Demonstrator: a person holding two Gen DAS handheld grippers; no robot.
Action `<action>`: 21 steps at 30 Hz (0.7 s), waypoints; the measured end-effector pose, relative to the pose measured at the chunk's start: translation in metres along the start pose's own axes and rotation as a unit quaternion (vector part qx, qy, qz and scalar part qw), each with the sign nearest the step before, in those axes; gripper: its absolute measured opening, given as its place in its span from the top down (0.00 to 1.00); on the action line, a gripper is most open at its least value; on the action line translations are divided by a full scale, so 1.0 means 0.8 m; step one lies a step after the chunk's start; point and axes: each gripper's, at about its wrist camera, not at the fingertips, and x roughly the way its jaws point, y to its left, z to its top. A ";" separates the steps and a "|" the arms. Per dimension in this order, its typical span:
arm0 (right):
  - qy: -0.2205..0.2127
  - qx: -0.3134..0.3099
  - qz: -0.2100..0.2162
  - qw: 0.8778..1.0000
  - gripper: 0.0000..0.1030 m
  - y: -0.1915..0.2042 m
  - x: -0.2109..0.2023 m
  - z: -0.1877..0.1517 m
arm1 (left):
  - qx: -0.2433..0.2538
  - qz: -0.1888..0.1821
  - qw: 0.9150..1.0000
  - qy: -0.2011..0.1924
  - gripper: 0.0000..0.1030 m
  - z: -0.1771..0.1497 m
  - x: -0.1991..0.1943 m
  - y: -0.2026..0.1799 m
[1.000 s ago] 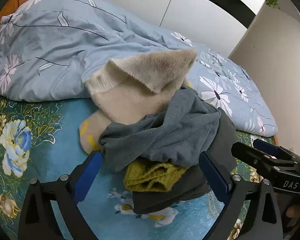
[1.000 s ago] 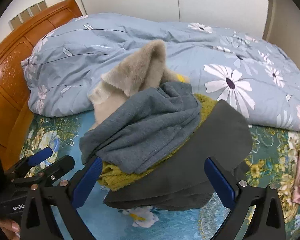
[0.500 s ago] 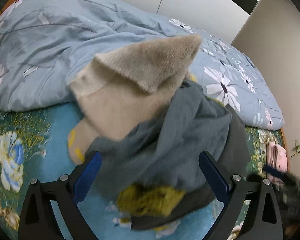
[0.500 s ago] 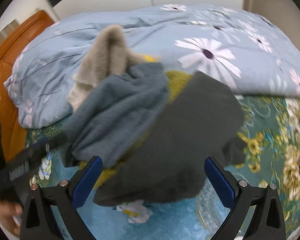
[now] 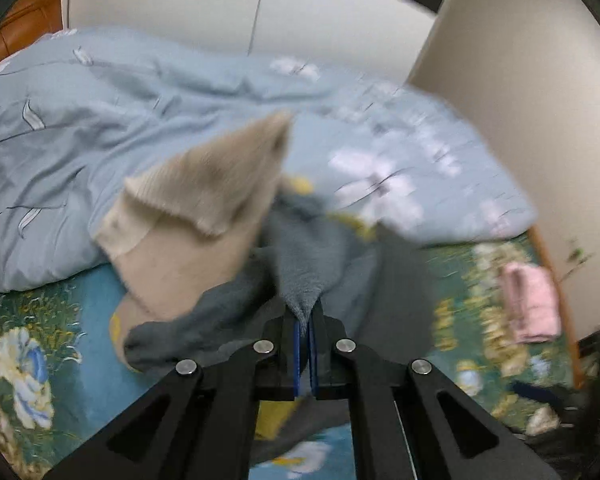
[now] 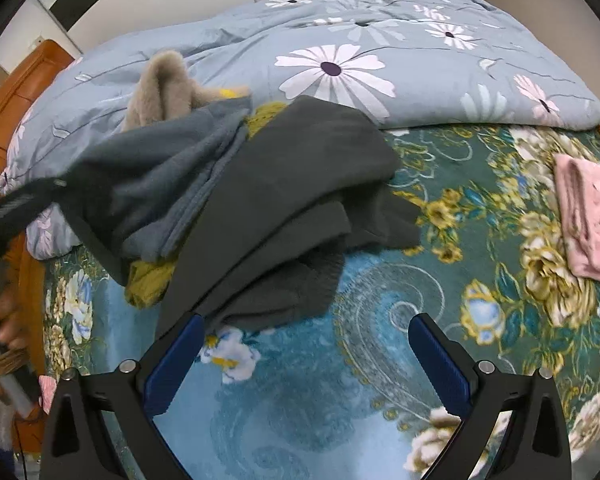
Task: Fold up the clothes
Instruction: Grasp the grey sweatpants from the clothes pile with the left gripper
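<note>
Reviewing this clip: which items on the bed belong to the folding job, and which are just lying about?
Job:
blue-grey garment, pinched by left gripper
beige sweater
dark grey garment
mustard knit
right gripper, open

Lying about:
floral duvet
pink garment, apparently already folded
headboard

Your pile of clothes sits left of centre in the right wrist frame, heaped on the floral bedspread. The blue-grey fleece garment [image 6: 156, 184] is draped across the pile's left side; in the left wrist view a pointed fold of it sits at lower centre. Beneath and right of it you have the dark grey garment [image 6: 292, 208], rumpled and spreading toward centre frame. A mustard-yellow knit [image 6: 148, 280] peeks out under both. The beige fuzzy sweater [image 5: 196, 216] stands peaked behind. A folded pink garment [image 6: 588, 216] lies well apart at the right edge.
</note>
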 end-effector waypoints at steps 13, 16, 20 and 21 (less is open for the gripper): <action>-0.044 0.083 0.020 0.995 0.00 -0.069 -0.094 -0.062 | 0.063 -0.100 0.993 0.009 0.98 -0.091 -0.104 -0.163; -0.051 0.105 0.014 0.993 0.00 -0.107 -0.114 -0.080 | 0.067 -0.112 0.991 -0.008 0.98 -0.086 -0.121 -0.195; -0.061 0.140 0.013 0.988 0.00 -0.165 -0.137 -0.096 | 0.021 -0.110 0.992 -0.056 0.98 -0.041 -0.146 -0.196; -0.065 0.149 0.016 0.987 0.00 -0.179 -0.142 -0.099 | 0.016 -0.108 0.992 -0.063 0.98 -0.036 -0.153 -0.199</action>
